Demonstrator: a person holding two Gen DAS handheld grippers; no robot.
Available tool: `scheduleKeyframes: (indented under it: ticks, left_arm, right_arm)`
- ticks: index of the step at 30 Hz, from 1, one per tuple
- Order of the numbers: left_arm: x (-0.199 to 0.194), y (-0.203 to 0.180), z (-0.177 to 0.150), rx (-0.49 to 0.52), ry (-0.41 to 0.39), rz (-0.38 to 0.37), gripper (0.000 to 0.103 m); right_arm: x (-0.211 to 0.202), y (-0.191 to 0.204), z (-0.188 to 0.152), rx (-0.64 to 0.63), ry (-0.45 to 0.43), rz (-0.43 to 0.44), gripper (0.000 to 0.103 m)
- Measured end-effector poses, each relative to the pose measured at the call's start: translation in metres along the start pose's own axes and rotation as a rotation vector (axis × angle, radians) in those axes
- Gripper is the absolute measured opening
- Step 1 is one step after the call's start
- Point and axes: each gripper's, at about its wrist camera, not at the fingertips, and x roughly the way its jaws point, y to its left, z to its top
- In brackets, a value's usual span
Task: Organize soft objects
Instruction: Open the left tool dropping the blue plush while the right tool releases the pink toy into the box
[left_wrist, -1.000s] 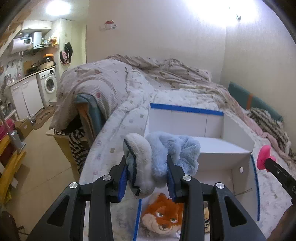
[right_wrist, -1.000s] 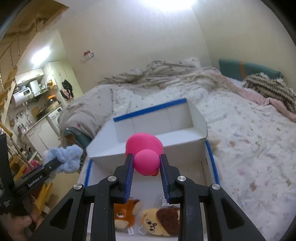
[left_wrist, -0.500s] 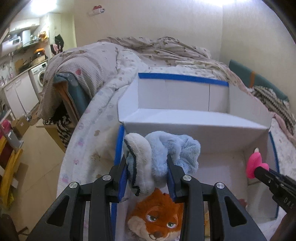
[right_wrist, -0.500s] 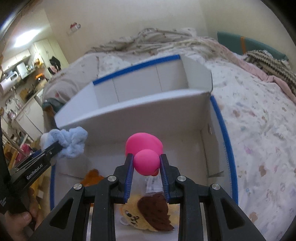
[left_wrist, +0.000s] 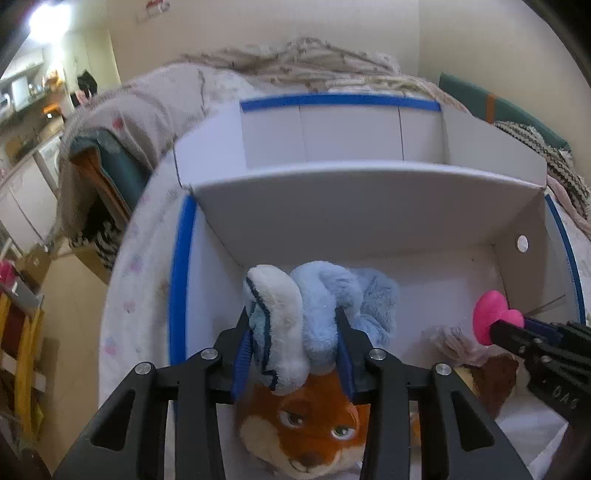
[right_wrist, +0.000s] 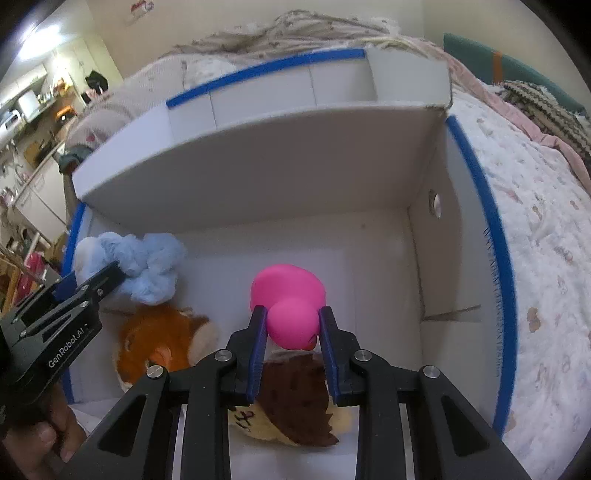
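My left gripper (left_wrist: 293, 325) is shut on a fluffy light-blue and white plush (left_wrist: 314, 306), held inside the near compartment of a white box with blue-taped edges (left_wrist: 181, 280), above an orange fox plush (left_wrist: 306, 432). It also shows in the right wrist view (right_wrist: 107, 273), with the blue plush (right_wrist: 147, 269). My right gripper (right_wrist: 291, 325) is shut on a pink rubber duck (right_wrist: 288, 295), held over a yellow-and-brown dog plush (right_wrist: 295, 402) in the same compartment. The duck (left_wrist: 491, 321) shows at the right of the left wrist view.
The box (right_wrist: 476, 206) lies on a bed with a floral cover (right_wrist: 546, 258). A white divider (left_wrist: 369, 195) separates a far compartment. Rumpled blankets (left_wrist: 295, 62) lie behind. A chair draped with cloth (left_wrist: 107, 166) and a kitchen area are at left.
Both grippers have moved forward and down into the box's near compartment with their toys still held. The fox and dog plush now lie directly under them.
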Motion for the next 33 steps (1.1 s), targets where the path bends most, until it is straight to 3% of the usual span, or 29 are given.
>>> scheduleKeyframes:
  ticks: [7, 13, 19, 21, 22, 23, 26, 29, 33]
  left_arm:
    - [0.003, -0.007, -0.004, 0.031, 0.016, 0.011, 0.037]
    - [0.005, -0.008, -0.007, 0.033, 0.039, 0.014, 0.038]
    - [0.002, -0.007, -0.006, 0.01, 0.057, 0.005, 0.045]
    - [-0.001, -0.006, -0.005, -0.001, 0.051, -0.009, 0.049]
    - [-0.004, -0.007, -0.005, 0.002, 0.044, -0.007, 0.052]
    - [-0.007, -0.008, -0.005, 0.006, 0.036, -0.004, 0.057]
    - [-0.016, -0.008, -0.004, 0.01, 0.004, 0.001, 0.07]
    - [-0.024, -0.006, -0.002, 0.001, -0.009, 0.005, 0.071]
    - [-0.03, -0.001, -0.001, -0.019, 0.006, -0.003, 0.072]
  right_arm:
    - [0.012, 0.0, -0.006, -0.004, 0.067, -0.007, 0.029]
    - [0.012, -0.002, -0.007, 0.002, 0.073, -0.013, 0.029]
    - [0.013, 0.004, -0.005, -0.002, 0.065, -0.022, 0.031]
    - [0.012, 0.004, -0.004, -0.003, 0.058, -0.03, 0.045]
    - [0.011, 0.003, -0.004, 0.003, 0.054, -0.024, 0.066]
    - [0.009, 0.002, -0.004, 0.011, 0.049, -0.011, 0.073]
    - [0.0, 0.0, -0.002, 0.034, 0.006, 0.023, 0.076]
    - [-0.008, 0.002, 0.0, 0.034, -0.025, 0.072, 0.093]
    - [-0.014, 0.001, 0.0, 0.053, -0.043, 0.092, 0.103]
